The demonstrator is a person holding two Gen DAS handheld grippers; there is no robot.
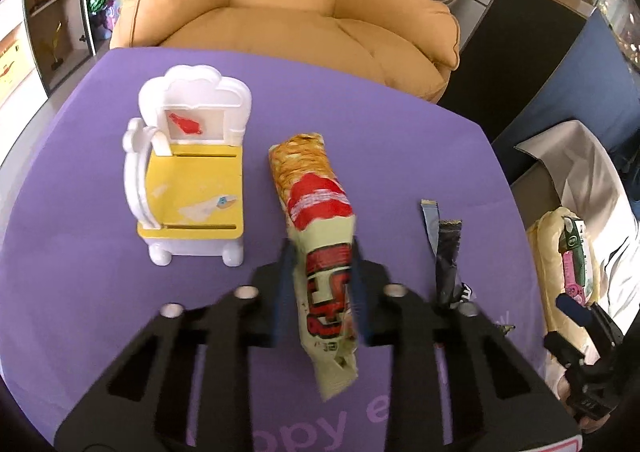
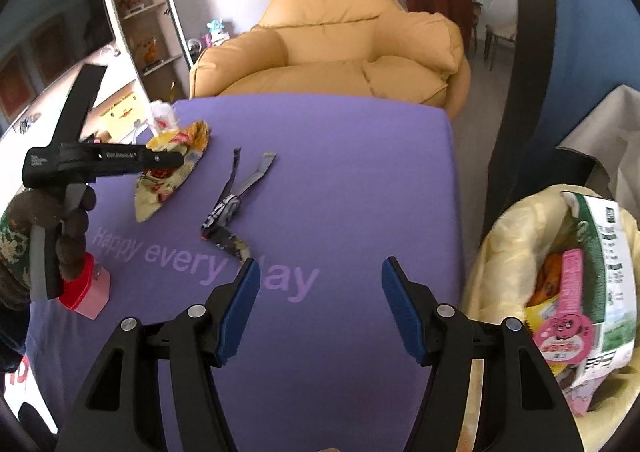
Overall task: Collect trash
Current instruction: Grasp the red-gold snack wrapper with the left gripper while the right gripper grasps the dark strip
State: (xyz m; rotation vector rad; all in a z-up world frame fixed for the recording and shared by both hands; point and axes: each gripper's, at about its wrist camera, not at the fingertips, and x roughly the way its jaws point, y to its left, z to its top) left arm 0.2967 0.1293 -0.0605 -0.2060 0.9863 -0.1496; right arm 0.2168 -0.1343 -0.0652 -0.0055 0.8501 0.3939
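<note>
The left gripper (image 1: 320,264) is clenched on a snack wrapper (image 1: 316,219), with both blue pads pressing the sides of it near the middle, and the far end of the wrapper points away over the purple mat (image 1: 80,252). In the right wrist view the wrapper seems to be just above the mat or touching it; I cannot tell which. The right gripper (image 2: 318,304) is released and holds nothing, above the mat. A dark wrapper (image 2: 228,211) lies on the mat, near the first one. The bin (image 2: 504,244), with a yellow liner and some packets inside, stands beside the right edge of the mat. I think the thin wrapper could slip or fold during carrying, and its long free end could catch the toy chair (image 1: 188,179) or miss the bin.
</note>
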